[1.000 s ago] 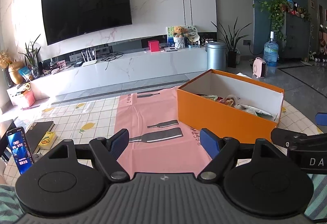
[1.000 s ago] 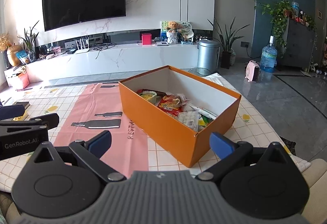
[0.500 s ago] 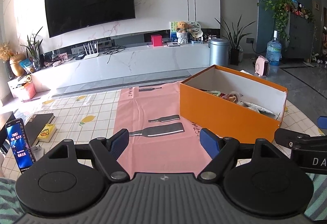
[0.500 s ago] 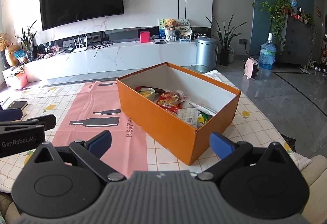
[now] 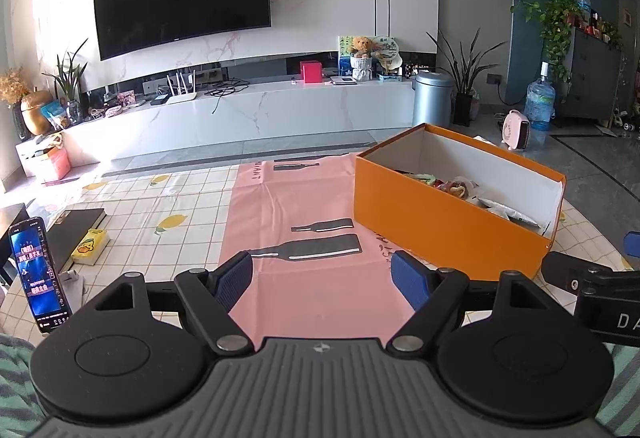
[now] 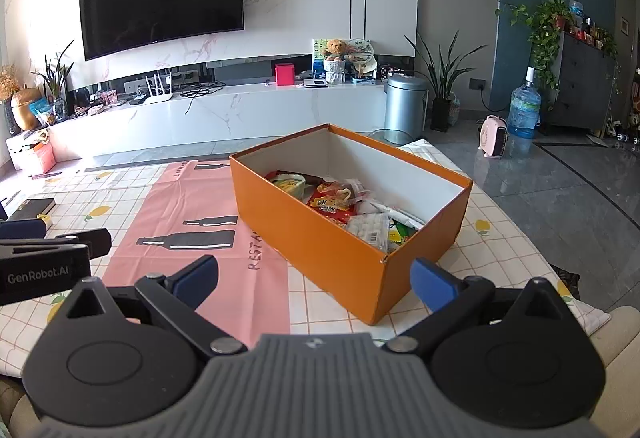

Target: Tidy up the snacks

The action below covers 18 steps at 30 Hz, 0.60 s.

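from my left tongs (image 5: 322, 276), the view has lifted and settled over the last second: the orange box (image 5: 440, 216) sat closer and more to my right a second ago, and now it lies ahead and to the right of my blue pads (image 5: 234, 278), a little farther off. those jaws are spread wide with nothing between them, only the pink mat (image 5: 304, 278) under the gap. snack packets (image 5: 456, 188) show over the box's near wall, all inside it. off to my far left a phone (image 5: 38, 276) stands propped beside a yellow pack (image 5: 91, 247) and a dark book (image 5: 72, 234). my other tool's black arm pokes in from the right edge.

from my right tongs (image 6: 314, 280), the box (image 6: 320, 238) is straight ahead, its near corner just past and between my open tips, and it has slid slightly lower and nearer in this view than a second ago. these jaws are wide apart too and hold nothing. inside i can see a red packet (image 6: 332, 202), a yellow-green one (image 6: 288, 182) behind it and a pale one (image 6: 370, 228) toward my right tip.

i judge the small drift means both tongs are pulled back and idle. no snack lies on the mat, so the sorting looks finished, unless that yellow pack counts.
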Tool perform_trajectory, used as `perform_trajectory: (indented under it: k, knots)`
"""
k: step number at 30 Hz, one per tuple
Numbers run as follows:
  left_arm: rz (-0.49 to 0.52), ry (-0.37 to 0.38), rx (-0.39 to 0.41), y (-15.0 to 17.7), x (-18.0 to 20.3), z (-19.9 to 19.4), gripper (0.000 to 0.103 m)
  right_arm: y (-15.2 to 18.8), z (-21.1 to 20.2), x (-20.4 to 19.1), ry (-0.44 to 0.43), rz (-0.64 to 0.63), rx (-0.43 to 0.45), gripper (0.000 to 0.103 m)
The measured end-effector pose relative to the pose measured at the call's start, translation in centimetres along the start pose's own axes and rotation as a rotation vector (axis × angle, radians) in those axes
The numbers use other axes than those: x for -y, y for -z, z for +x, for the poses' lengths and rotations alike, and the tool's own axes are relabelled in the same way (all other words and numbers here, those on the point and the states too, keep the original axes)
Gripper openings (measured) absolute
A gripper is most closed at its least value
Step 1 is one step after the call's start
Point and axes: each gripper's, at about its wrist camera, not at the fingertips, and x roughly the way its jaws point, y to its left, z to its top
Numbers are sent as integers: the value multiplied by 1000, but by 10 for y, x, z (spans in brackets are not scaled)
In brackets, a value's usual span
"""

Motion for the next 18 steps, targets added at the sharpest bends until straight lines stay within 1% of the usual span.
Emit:
perform_trajectory:
  k: [18]
  knots:
    - [-9,-2,-3,-1,-2,-3,92,0,-4,-4,-2,-13,9,99]
